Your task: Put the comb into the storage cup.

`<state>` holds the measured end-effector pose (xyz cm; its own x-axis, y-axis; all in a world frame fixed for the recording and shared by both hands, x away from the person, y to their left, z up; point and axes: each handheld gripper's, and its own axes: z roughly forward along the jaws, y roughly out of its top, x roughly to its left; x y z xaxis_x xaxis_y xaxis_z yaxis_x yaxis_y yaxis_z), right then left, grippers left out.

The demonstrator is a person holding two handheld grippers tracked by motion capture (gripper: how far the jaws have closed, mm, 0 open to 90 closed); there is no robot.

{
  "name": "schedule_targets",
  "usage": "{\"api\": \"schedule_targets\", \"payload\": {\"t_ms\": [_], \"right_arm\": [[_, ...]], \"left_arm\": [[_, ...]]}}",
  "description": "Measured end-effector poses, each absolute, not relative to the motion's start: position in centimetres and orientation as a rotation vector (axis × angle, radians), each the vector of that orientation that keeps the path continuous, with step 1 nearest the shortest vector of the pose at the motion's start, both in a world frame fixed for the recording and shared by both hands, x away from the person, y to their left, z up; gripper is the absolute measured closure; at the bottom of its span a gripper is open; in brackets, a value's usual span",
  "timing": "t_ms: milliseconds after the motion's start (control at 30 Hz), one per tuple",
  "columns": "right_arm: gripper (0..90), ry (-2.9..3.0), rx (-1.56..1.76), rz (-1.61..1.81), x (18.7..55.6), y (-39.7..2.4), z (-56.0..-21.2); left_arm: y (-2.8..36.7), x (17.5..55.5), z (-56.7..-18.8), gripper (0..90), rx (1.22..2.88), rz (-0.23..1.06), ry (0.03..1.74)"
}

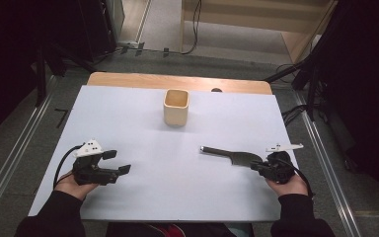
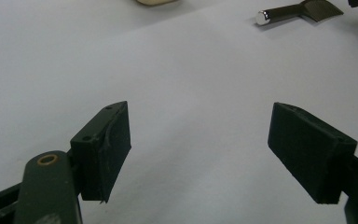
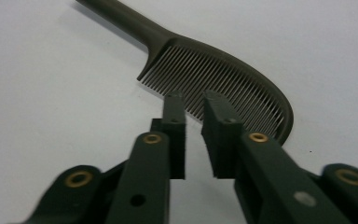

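Since the dark olive plastic comb [image 3: 205, 74] lies flat on the white surface [image 1: 143, 143], right gripper [image 3: 193, 100] fingers nearly closed at its teeth, I'd bite deeper; left gripper [image 2: 198, 140] idles open.

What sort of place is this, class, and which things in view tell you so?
Probably a lab or recording workspace: a table under a plain white sheet, metal rails along the floor, and loose cables beyond it.

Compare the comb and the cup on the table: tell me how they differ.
The comb is dark, thin and long; the cup is cream, squarish and hollow. The comb lies flat near the right gripper; the cup stands upright at the far middle, away from both grippers. Both rest on the white table.
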<state>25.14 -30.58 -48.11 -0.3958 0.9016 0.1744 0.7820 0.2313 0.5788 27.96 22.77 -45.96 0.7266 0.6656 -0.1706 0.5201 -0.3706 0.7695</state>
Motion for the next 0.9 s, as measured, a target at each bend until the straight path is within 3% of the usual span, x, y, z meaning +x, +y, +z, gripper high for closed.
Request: {"api": "schedule_targets", "payload": {"t_ms": [33,900], "right_arm": [[87.6,2.312,1.61,0.89,25.2,-30.6,-48.2],[87.7,2.319,1.691,0.796,27.0,-30.5,-50.3]], "left_arm": [[22.8,28.0,-46.0,21.7,2.054,0.21,0.898],[22.7,28.0,-45.9,21.8,2.053,0.203,0.9]]}}
